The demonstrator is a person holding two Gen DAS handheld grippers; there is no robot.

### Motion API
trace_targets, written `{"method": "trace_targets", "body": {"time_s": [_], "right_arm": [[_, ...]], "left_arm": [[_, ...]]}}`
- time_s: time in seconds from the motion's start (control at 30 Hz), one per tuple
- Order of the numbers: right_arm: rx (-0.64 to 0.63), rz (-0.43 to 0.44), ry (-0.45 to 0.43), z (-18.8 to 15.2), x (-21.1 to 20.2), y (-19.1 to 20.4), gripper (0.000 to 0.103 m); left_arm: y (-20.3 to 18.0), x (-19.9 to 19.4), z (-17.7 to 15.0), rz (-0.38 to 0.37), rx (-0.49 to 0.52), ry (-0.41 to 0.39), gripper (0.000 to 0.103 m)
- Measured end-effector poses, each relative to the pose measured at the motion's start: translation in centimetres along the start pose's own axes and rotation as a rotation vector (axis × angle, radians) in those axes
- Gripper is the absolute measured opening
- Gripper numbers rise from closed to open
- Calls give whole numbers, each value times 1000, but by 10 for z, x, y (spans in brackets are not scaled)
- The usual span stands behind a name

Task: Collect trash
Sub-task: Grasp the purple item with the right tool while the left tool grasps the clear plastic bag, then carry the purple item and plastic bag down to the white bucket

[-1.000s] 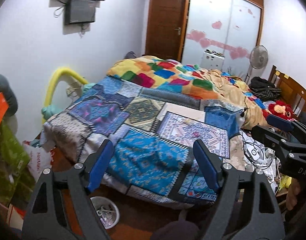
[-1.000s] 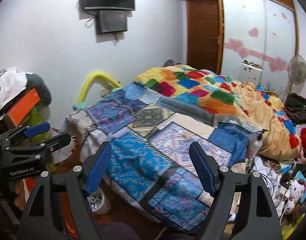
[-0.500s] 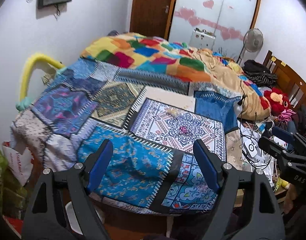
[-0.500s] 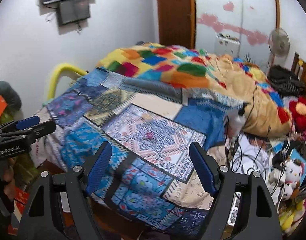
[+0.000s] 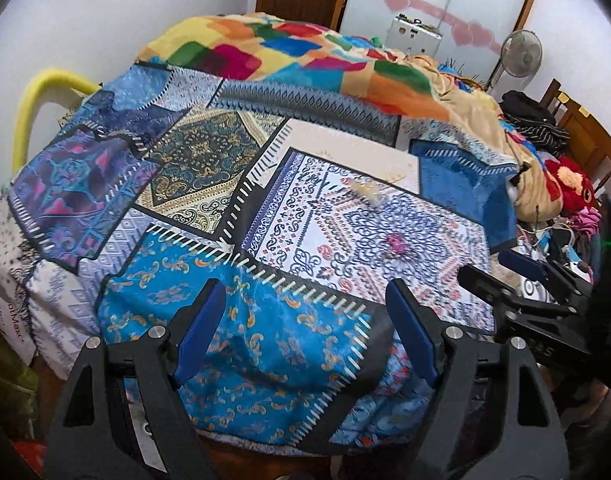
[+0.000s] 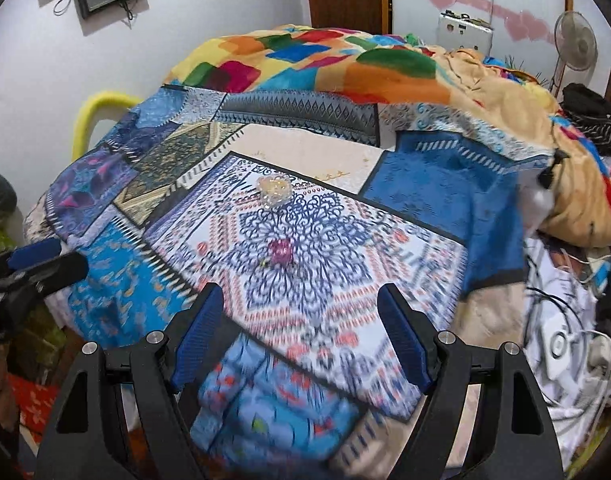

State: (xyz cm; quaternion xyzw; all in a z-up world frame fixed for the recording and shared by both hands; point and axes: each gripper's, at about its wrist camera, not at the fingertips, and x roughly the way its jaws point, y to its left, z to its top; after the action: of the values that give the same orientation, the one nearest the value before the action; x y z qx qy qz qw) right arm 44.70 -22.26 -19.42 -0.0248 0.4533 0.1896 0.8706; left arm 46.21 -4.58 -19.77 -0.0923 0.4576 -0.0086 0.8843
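A crumpled pink wrapper point(image 6: 280, 253) lies on the white-and-blue patterned patch of the bed cover; it also shows in the left wrist view point(image 5: 397, 245). A clear crinkled plastic wrapper point(image 6: 273, 191) lies farther back on the same patch and shows in the left wrist view point(image 5: 368, 191). My right gripper point(image 6: 301, 330) is open and empty, above the bed's near edge, just short of the pink wrapper. My left gripper point(image 5: 305, 330) is open and empty over the blue patch, left of both wrappers.
A patchwork cover point(image 5: 209, 152) spreads over the bed, with a colourful blanket point(image 6: 325, 64) heaped at the back. Cables and clutter point(image 6: 561, 320) lie at the right. A yellow rail point(image 5: 37, 92) stands at the left. Part of a white bin point(image 5: 151, 452) shows below the bed's edge.
Both grippers have moved forward and tilted down over the bed. The wrappers are now closer and nearer the middle of the right wrist view. Both grippers stay open.
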Motion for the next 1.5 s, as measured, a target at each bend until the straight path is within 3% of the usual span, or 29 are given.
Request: {"method": "trace_targets", "body": {"time_s": [0.2,0.33,0.4,0.53,0.87,0.97,1.1,1.17,1.33,1.5], "right_arm": [[-18,35,61,10,50,3,45],[-44,59,76,13,69,6,37],[-66,59,84,12,74,9,24],[-81,79,54,9,74,9,12],[-51,27,23,12,56,-22,12],[-30,8,-4,16,50,-33,12],[-10,-6,-19,20,48,-42,12],[-8,-7,-21,23,48,-42,12],[1,-8,-20,21,46,-43,12],[15,-8,-21,21,39,-44,12]], "left_arm": [[8,37,6,3,2,36,81],[9,52,14,6,10,34,81],[8,57,19,7,15,29,81],[0,68,31,-18,29,29,81],[-38,114,66,-85,43,63,81],[-47,133,72,-97,32,59,64],[-48,162,74,-137,-49,111,57],[-48,165,74,-149,-86,84,56],[-57,170,76,-159,-51,74,23],[-59,159,71,-156,-28,76,18]]}}
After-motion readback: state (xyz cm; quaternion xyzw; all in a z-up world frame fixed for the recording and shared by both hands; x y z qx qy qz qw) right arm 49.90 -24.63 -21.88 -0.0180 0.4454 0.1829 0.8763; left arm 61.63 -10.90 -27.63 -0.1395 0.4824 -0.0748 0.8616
